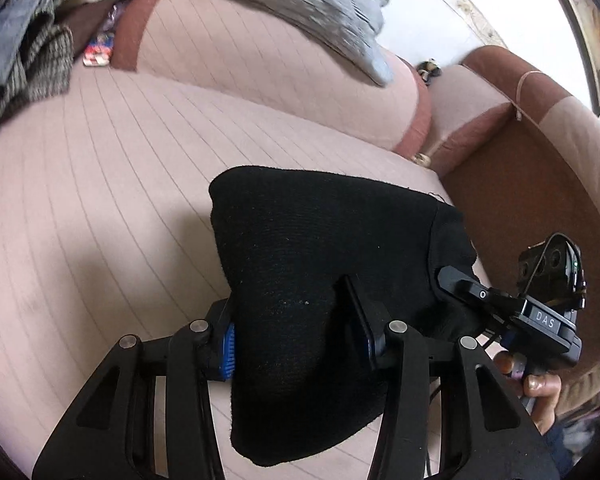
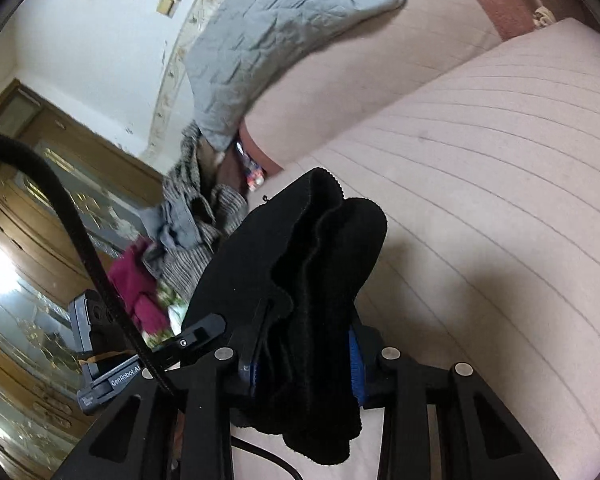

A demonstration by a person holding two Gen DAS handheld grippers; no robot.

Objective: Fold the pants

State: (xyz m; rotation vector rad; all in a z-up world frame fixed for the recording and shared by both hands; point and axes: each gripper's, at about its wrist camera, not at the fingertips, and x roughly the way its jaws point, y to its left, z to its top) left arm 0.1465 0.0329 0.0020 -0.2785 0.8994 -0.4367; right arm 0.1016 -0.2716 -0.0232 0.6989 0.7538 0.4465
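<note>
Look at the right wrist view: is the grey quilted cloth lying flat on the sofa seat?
No, the grey quilted cloth is draped over the sofa backrest.

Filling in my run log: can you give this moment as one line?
task: fold pants | left gripper: shut on black pants | right gripper: shut on black pants | pants: bunched, lifted above sofa

pink striped sofa (image 1: pixel 100 208), grey quilted blanket (image 2: pixel 268 44) on its backrest, heap of clothes (image 2: pixel 188 236), wooden cabinet (image 2: pixel 32 216)
</note>
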